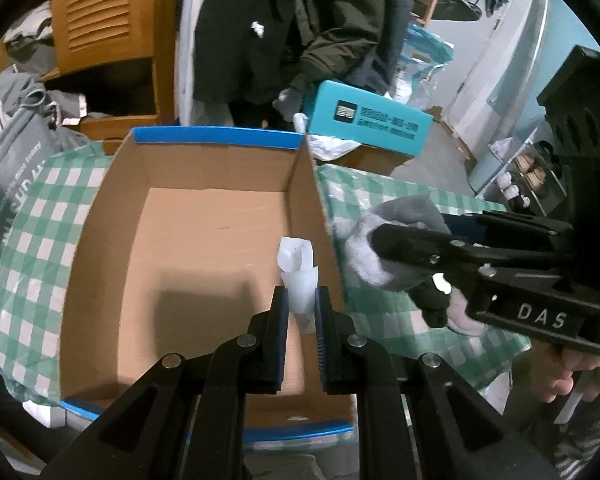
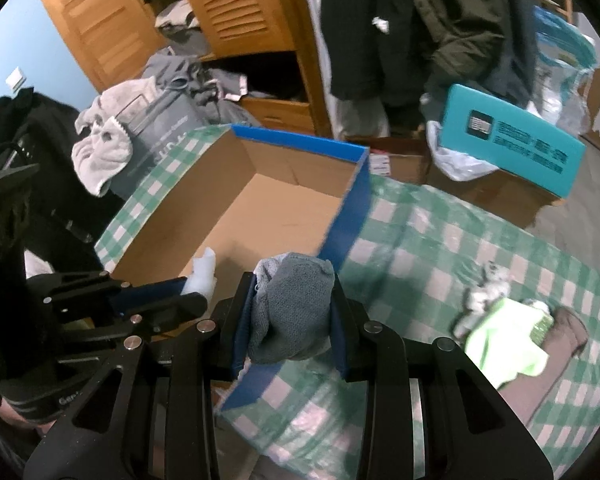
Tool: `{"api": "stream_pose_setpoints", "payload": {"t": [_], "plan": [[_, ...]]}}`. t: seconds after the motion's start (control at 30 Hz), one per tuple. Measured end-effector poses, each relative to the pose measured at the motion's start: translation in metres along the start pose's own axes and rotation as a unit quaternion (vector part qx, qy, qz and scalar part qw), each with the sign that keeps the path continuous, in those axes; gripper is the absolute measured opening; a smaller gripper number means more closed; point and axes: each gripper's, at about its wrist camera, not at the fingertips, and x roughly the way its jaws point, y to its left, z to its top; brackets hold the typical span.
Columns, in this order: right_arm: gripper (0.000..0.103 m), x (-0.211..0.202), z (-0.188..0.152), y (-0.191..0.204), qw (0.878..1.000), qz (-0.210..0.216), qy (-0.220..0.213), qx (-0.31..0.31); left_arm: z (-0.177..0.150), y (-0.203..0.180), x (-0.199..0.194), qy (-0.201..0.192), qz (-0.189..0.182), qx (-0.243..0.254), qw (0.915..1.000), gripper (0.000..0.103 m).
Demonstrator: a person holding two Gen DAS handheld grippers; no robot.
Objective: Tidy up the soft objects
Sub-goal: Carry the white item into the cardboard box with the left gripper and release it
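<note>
Checked green-and-white cloth (image 2: 420, 232) covers the surface, and an open cardboard box (image 1: 204, 240) with blue rims sits on it toward the far left edge, its floor bare.

Right gripper (image 2: 290, 312) comes next in size: its jaws are closed on a grey towel-like cloth (image 2: 296, 304), bunched into a thick wad that fills the gap between them. It hangs just outside the box's right wall, near the wall's near end.

Left gripper (image 1: 300, 300) has its jaws nearly shut, pinching a small white soft item (image 1: 298, 264), possibly a folded sock or scrap of fabric; what it is cannot be told for sure. It hangs over the inside of the box, close to the right wall.

Smaller still, toward the near right edge of the surface, lie a lime-green cloth (image 2: 504, 344) and a small white crumpled piece (image 2: 486, 292) just beside it.

All these pieces look light, limp and unbreakable. They would likely sag and unfold when lifted, so a pinch through the thickest bunched fold seems the surest hold.
</note>
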Motion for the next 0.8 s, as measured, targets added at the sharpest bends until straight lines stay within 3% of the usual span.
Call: {"api": "stream_pose_setpoints", "payload": {"t": [0.57,0.67,0.77,0.8], "plan": [[0.032,0.054,0.014,0.041,0.998,0.009,0.048,-0.037,-0.007,0.048,0.006,0.014,0.013,-0.042,0.9989,0.015],[0.037,0.063,0.013,0.042,0.998,0.014,0.059,-0.033,-0.008,0.054,0.009,0.02,0.027,-0.051,0.9981,0.015],[0.042,0.065,0.014,0.042,0.998,0.007,0.061,-0.032,-0.009,0.059,0.011,0.026,0.038,-0.058,0.9973,0.021],[0.046,0.065,0.014,0.042,0.998,0.007,0.061,-0.032,-0.009,0.06,0.012,0.026,0.039,-0.059,0.9971,0.026]]}}
